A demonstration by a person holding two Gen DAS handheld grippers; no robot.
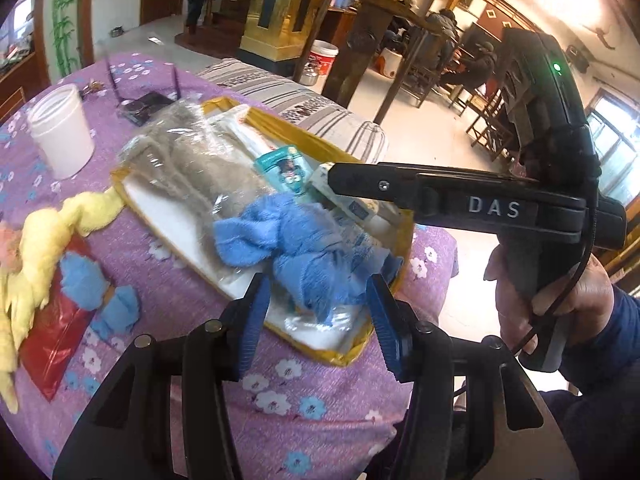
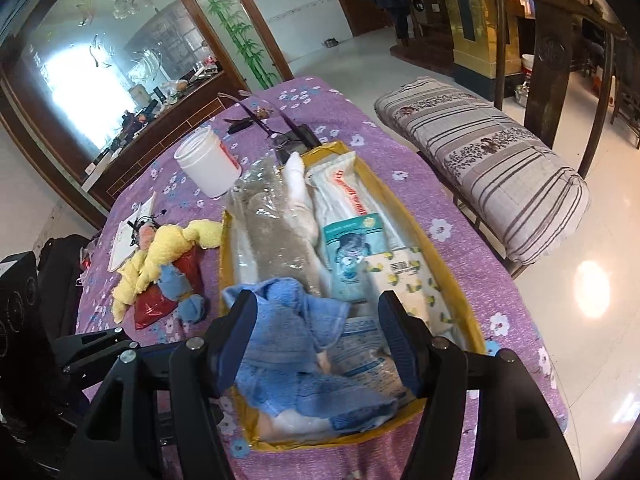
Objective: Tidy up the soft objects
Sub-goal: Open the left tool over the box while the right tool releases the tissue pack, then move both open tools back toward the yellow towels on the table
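A blue towel (image 1: pixel 296 248) (image 2: pixel 280 344) lies crumpled at the near end of a yellow cardboard box (image 1: pixel 404 240) (image 2: pixel 456 280). It rests on clear-bagged grey cloth (image 1: pixel 192 172) and packets. My left gripper (image 1: pixel 318 320) hovers open just above and in front of the towel, with its blue pads clear of it. My right gripper (image 2: pixel 318 336) also stands open over the towel, and nothing is pressed between its pads. In the left wrist view it reaches in from the right, held by a hand (image 1: pixel 560 296). A yellow towel (image 1: pixel 44 248) (image 2: pixel 160 252) and a small blue cloth (image 1: pixel 92 284) (image 2: pixel 180 284) lie left of the box.
A purple flowered cloth (image 1: pixel 304 400) covers the table. A white jar (image 1: pixel 60 132) (image 2: pixel 208 160) and a black device with antennas (image 1: pixel 144 106) stand behind the box. A red bag (image 1: pixel 56 344) lies under the yellow towel. A striped cushion (image 2: pixel 492 160) lies beyond the table's right edge.
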